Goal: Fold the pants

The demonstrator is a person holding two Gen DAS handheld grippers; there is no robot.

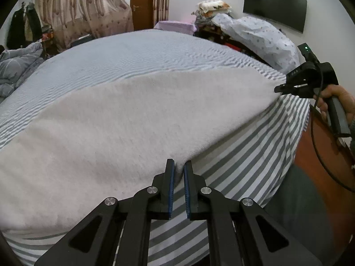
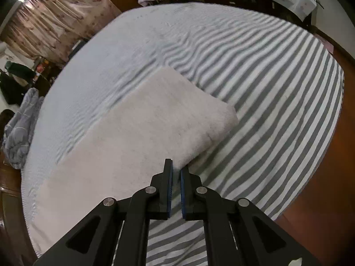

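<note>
Pale, fuzzy pants [image 1: 133, 115] lie folded as a long band across the striped bed sheet [image 1: 133, 51]. My left gripper [image 1: 179, 166] is shut on the near edge of the fabric, which is pinched between its blue pads. At the right of the left wrist view, a hand [image 1: 339, 97] holds my right gripper [image 1: 277, 88], shut on the far end of the band. In the right wrist view the pants [image 2: 144, 128] stretch away to the lower left, and the right gripper [image 2: 176, 166] is clamped on their near edge over the sheet [image 2: 266, 77].
A crumpled grey quilt [image 1: 15, 66] [image 2: 20, 128] sits at the bed's left side. A dotted pillow [image 1: 261, 35] and piled bedding lie beyond the far right corner. The wooden bed frame [image 1: 321, 155] [image 2: 332, 155] borders the right edge. A dark screen [image 1: 275, 6] hangs on the wall.
</note>
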